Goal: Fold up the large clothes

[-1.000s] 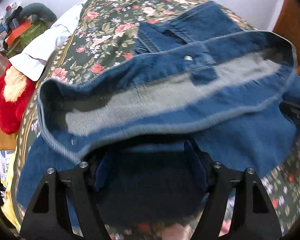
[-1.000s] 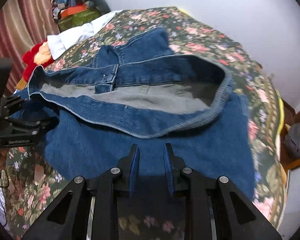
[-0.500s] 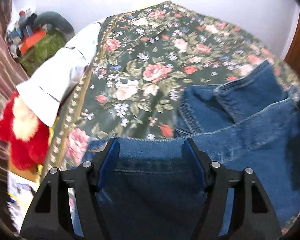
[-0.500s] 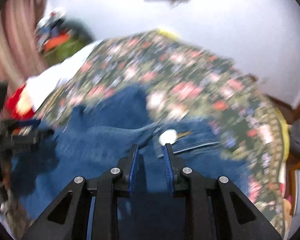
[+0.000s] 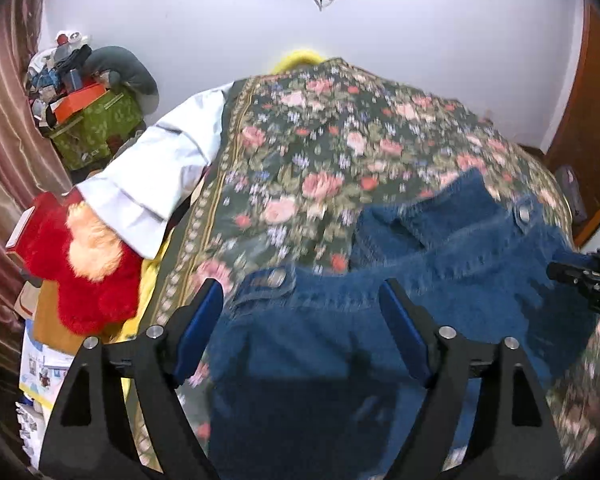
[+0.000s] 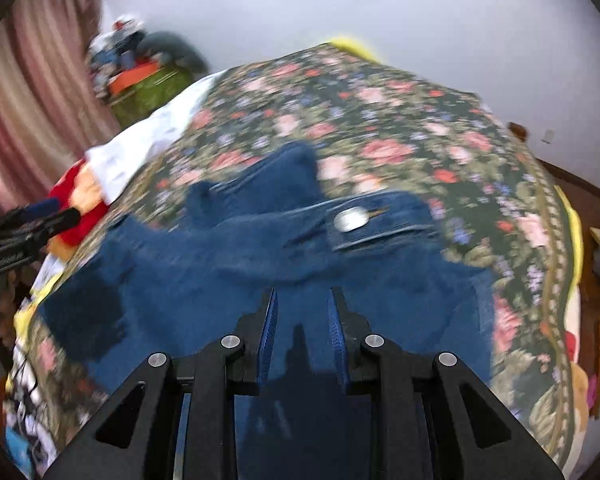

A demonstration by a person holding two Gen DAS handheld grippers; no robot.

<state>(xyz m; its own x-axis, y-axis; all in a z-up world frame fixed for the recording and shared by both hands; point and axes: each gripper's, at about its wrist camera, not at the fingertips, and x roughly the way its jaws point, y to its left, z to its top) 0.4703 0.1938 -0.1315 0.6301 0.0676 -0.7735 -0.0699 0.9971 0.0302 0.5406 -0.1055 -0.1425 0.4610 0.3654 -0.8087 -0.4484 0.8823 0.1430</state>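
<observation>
Across the floral bedspread (image 5: 308,168) in the left wrist view, the denim jeans (image 5: 340,340) are being laid flat with the waistband doubled over; the left gripper (image 5: 302,320) has just been opening, its jaws wide, nothing clamped, likely releasing the fold. From the right wrist view, the right gripper (image 6: 302,312) is being kept nearly closed above the blurred jeans (image 6: 240,276), gripping nothing visible.

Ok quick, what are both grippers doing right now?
Left gripper: open, just widened, jeans underneath, nothing pinched between.
Right gripper: almost shut, holding nothing.
</observation>
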